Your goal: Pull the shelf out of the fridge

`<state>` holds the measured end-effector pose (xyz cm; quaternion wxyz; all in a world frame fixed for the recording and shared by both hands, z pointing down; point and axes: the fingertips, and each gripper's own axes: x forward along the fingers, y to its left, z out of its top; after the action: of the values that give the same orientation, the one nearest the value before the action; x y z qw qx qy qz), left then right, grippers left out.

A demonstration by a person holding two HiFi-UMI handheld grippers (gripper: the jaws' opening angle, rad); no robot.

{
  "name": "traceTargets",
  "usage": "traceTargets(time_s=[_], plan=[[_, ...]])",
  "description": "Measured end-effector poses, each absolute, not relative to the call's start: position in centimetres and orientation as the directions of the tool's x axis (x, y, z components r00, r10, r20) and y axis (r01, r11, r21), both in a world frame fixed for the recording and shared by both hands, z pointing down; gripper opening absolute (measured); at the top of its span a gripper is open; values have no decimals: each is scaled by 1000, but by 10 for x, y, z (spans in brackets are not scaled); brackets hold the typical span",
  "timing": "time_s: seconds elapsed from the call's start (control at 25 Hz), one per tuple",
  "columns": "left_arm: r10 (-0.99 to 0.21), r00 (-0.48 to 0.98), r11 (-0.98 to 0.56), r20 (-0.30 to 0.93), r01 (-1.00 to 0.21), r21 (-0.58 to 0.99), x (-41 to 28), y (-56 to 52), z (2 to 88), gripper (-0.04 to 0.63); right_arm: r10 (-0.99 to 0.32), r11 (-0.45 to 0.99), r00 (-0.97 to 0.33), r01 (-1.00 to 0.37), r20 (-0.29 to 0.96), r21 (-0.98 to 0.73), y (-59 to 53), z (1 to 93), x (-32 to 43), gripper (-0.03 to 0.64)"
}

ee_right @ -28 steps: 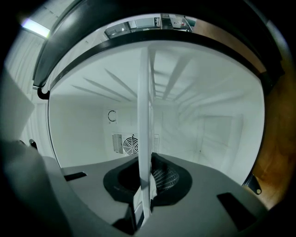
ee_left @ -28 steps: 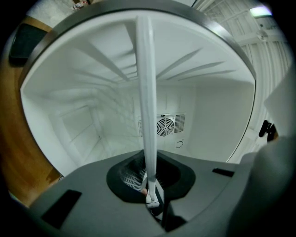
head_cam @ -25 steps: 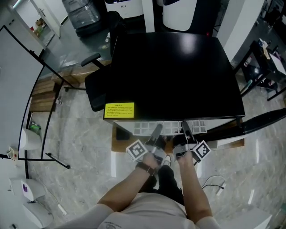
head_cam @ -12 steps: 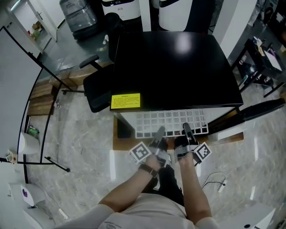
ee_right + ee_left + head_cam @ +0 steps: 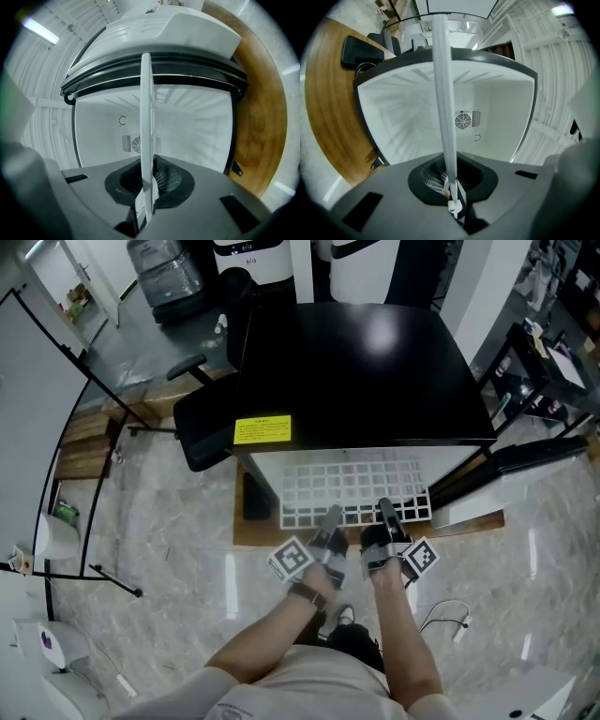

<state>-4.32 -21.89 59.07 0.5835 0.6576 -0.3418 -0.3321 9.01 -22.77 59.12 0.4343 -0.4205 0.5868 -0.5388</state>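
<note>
Between the nearly closed jaws of the left gripper (image 5: 330, 516) sits the front edge of the white grid shelf (image 5: 356, 486). The right gripper (image 5: 385, 509), just beside it on that same edge, pinches the shelf in the same way. Each gripper view shows the shelf edge-on as a thin white strip running straight away from the jaws into the cavity, and both grips look firm, with the pads pressed on the rim. Ahead of both grippers the black fridge (image 5: 361, 371) stands open, its door (image 5: 534, 457) swung out to the right of the right gripper. Several rows of the grid already project from under the fridge's top toward the grippers, so the pull appears well under way. Beyond the jaws the white interior looks bare of anything else, with a round fan grille (image 5: 465, 120) on the back wall. How much of the shelf remains inside is hidden by the fridge's top. What seems left is to draw it level toward the person until its rear edge clears the opening above the wooden platform (image 5: 255, 532).
</note>
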Motion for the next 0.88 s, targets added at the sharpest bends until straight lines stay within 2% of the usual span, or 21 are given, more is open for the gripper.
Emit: traceTargets(time_s=[0.36,0.88], plan=[[-891,453,-73,-34,-69,995,-44,-180,585,29,-935,66,-348,-2,-61,-998,-191,588,91,43],[-906,423,-61,-19,-85,994,-39,-94,585,29,-897,24,-440,13,-28,-1000,-107,592,93,41]])
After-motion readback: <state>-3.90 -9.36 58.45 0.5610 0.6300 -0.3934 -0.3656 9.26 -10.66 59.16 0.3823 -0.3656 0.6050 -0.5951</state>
